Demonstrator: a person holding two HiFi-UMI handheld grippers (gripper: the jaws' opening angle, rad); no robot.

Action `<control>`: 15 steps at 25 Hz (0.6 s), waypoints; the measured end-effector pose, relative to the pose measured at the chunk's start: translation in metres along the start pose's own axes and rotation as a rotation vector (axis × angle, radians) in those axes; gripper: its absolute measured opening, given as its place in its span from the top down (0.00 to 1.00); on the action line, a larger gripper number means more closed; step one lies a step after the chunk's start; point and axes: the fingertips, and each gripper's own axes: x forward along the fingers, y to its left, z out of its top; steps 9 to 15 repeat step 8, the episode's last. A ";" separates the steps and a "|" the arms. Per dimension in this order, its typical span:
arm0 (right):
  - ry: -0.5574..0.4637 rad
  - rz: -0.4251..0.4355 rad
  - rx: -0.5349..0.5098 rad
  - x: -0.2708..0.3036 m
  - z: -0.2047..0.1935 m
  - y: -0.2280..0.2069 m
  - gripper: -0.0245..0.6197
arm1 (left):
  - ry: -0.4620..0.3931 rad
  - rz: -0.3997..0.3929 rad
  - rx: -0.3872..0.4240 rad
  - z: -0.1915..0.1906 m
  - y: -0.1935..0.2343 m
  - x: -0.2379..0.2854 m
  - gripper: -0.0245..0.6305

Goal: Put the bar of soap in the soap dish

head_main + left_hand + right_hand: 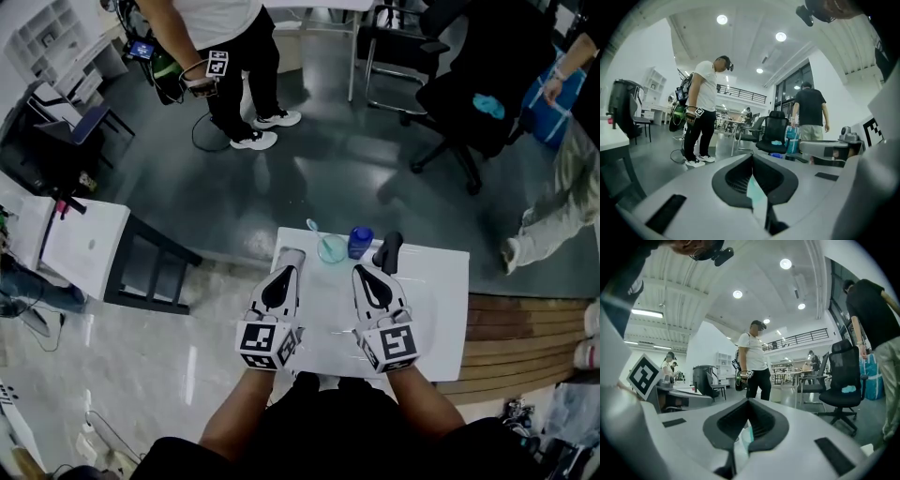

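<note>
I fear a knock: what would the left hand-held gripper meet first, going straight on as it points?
Likely nothing close: the left hand-held gripper points over the table's far edge toward the floor; the teal dish sits to its right.

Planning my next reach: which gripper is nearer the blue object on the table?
Right. The right gripper points its tips just right of the blue object; the left gripper is farther off to the left, beyond the clear dish.
</note>
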 end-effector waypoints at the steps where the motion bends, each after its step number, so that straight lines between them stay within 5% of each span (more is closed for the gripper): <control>1: 0.000 -0.002 -0.003 0.000 0.001 0.000 0.94 | -0.001 0.001 0.003 0.001 -0.001 0.000 0.93; 15: 0.011 -0.005 0.011 -0.008 -0.002 0.002 0.94 | -0.036 -0.045 -0.008 0.007 -0.014 -0.009 0.93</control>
